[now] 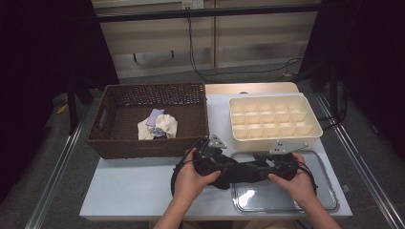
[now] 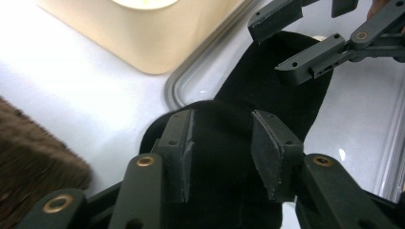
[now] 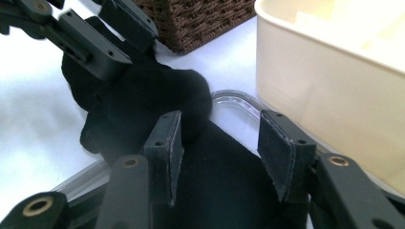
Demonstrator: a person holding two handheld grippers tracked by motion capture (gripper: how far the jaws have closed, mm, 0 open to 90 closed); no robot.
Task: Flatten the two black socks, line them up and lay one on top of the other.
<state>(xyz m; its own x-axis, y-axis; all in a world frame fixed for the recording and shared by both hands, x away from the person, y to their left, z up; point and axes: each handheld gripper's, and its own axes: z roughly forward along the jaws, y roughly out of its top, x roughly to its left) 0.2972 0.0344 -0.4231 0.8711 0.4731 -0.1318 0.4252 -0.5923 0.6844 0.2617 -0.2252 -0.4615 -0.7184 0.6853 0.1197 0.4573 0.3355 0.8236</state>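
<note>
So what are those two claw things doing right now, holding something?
Left gripper: open, jaws astride the black sock, not pressing it.
Right gripper: open over the same sock.

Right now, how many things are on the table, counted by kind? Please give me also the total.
Wicker basket: 1
Bundles of pale cloth in the basket: 1
Cream divided box: 1
Clear tray: 1
Black cloth, lying partly on the tray: 1
Handheld grippers: 2, left gripper and right gripper
Total: 7
</note>
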